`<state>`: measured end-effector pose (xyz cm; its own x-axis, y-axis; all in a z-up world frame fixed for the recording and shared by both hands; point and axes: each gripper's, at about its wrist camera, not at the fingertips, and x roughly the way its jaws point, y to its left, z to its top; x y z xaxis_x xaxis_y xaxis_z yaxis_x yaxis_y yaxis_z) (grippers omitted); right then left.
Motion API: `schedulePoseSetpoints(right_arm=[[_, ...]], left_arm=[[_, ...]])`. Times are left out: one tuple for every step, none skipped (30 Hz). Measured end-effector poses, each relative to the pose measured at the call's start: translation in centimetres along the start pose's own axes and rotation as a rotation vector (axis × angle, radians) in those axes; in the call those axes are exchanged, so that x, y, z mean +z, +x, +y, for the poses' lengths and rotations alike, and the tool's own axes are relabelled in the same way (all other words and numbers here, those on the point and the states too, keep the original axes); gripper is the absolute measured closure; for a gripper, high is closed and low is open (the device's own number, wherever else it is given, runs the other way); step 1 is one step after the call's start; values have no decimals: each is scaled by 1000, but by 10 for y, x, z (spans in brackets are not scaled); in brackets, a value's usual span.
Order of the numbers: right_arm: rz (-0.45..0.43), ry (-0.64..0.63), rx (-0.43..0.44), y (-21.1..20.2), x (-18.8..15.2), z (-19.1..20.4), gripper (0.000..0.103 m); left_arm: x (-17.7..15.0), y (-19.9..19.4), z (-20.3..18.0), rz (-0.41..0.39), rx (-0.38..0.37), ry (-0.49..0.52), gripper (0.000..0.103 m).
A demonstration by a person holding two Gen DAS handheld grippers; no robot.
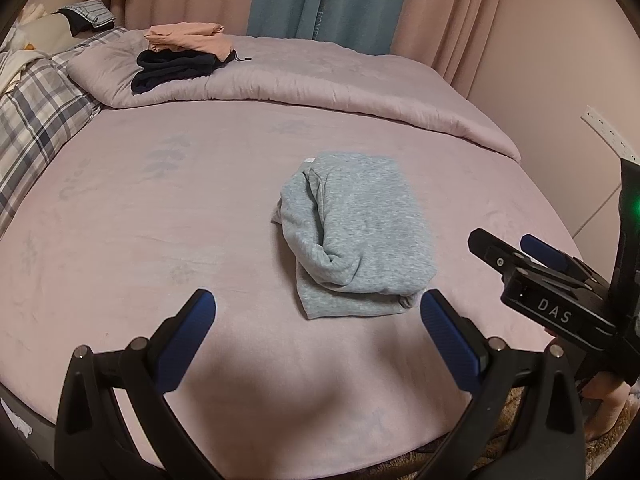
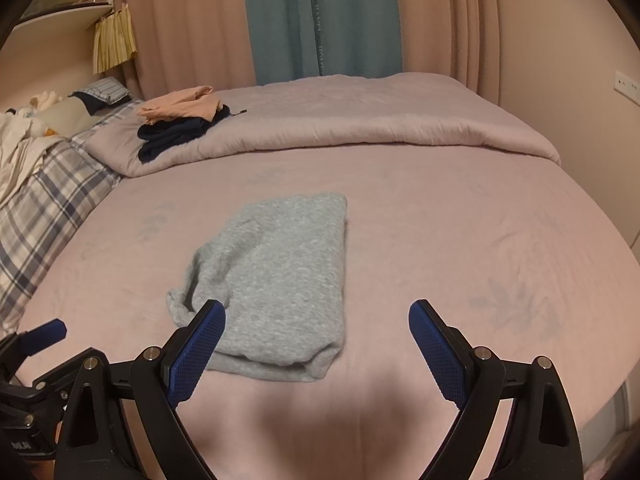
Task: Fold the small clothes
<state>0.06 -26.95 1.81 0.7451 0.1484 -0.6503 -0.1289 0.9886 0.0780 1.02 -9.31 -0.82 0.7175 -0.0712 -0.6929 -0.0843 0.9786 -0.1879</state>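
While both grippers hang apart above the near edge, a folded heather-grey knit garment [image 1: 360,232] lies mid-way across the pale pink bedsheet [image 1: 160,220], long axis running from near edge toward the curtains, rumpled side facing left. Left gripper [image 1: 318,312]: jaws spread wide, holding nothing, just short of the garment's near end. Right gripper [image 2: 316,320]: jaws wide, empty, left finger overlapping the garment in view. Bare sheet on all sides. Folded pink quilt [image 2: 360,120] behind, bearing a peach-and-navy clothes stack [image 2: 180,120].
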Motion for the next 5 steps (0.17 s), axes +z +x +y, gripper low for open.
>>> schedulePoseSetpoints(right_arm=[[1,0,1,0,0,0,10],[0,2,-1,0,0,0,10],[-1,3,-1,-1,0,0,10],[-2,4,-3,-1,0,0,10],[-3,5,-5,-1,-1,0,10]], left_arm=[[0,0,0,2,-1,0,1],[0,1,0,4,0,0,1],[0,0,0,5,1,1,1],[-1,0,-1,4,1,3,1],[-1,0,-1,4,0,4,1]])
